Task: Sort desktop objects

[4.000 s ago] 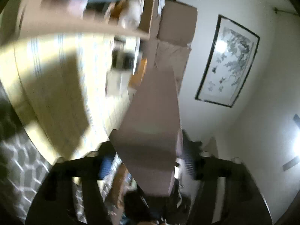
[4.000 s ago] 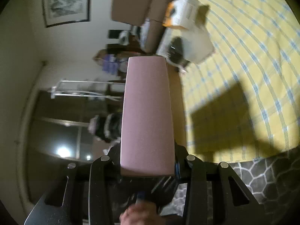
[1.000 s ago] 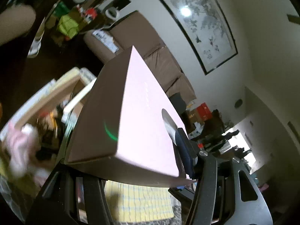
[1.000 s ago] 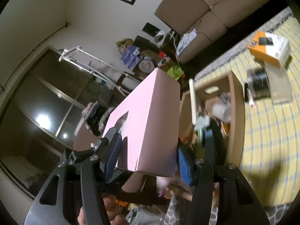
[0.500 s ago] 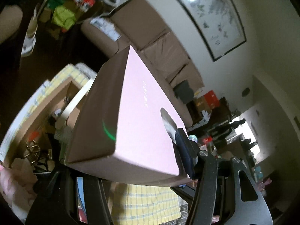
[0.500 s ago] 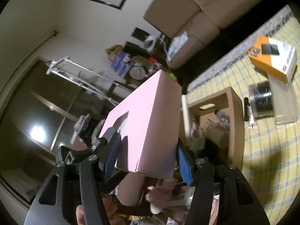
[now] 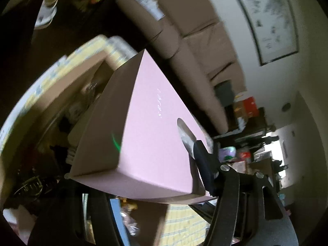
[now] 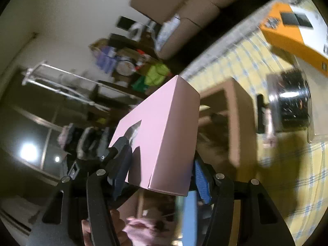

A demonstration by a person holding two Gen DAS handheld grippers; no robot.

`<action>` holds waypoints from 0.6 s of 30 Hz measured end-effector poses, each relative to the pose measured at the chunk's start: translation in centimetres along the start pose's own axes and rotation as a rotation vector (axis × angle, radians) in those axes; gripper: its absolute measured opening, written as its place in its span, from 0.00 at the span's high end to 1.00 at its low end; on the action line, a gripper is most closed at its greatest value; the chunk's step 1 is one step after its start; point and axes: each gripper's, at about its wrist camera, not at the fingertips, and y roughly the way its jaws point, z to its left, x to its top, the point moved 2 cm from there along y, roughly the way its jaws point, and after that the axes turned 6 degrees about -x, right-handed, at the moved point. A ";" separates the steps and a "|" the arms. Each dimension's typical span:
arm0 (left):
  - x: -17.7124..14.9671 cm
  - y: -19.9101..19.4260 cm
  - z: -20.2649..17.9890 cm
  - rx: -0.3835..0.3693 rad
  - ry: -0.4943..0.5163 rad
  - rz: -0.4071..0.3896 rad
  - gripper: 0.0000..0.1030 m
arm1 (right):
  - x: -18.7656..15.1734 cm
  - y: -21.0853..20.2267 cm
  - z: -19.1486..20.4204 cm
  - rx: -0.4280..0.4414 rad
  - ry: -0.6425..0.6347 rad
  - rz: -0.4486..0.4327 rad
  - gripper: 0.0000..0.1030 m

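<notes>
Both grippers are shut on one pink box [image 7: 151,127], held in the air between them. My left gripper [image 7: 143,176] clamps one end; its right finger [image 7: 202,168] presses the box's broad face. My right gripper [image 8: 162,168] clamps the other end of the pink box [image 8: 164,135], with blue pads [image 8: 202,182] on both sides. Below the box stands an open cardboard box [image 8: 235,119] full of small items, on a yellow checked tablecloth [image 8: 297,174]. In the left wrist view the cardboard box [image 7: 67,94] lies left of the pink box.
An orange and white box [image 8: 291,32], a black round tin [image 8: 293,104] on a clear tray and a dark pen-like item [image 8: 260,112] lie on the cloth to the right. A brown sofa [image 7: 184,32] and cluttered shelves stand behind the table.
The pink box has come lower and closer over the open cardboard box, and both views have tilted down toward the table. Both grippers keep their hold.
</notes>
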 end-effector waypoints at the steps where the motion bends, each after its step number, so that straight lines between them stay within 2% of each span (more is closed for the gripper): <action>1: -0.1 0.6 0.6 0.013 -0.011 0.014 0.43 | 0.0 0.4 -0.5 -0.016 0.011 0.010 0.42; 6: -0.6 1.5 2.5 0.013 -0.059 0.041 0.40 | -0.2 1.5 -1.6 -0.048 0.009 0.033 0.42; 8: -0.5 1.4 2.9 0.026 -0.063 0.044 0.34 | -0.4 1.5 -1.3 -0.064 -0.008 0.033 0.42; 10: -0.5 1.2 3.3 0.060 -0.070 0.052 0.25 | -0.9 1.8 -0.8 -0.080 -0.039 0.041 0.42; 15: -0.5 0.3 3.3 0.129 -0.090 0.079 0.23 | -1.2 2.2 0.0 -0.116 -0.047 0.069 0.37; 18: -0.7 -0.3 1.8 0.196 -0.060 0.096 0.18 | -1.1 1.7 0.2 -0.187 -0.061 0.081 0.34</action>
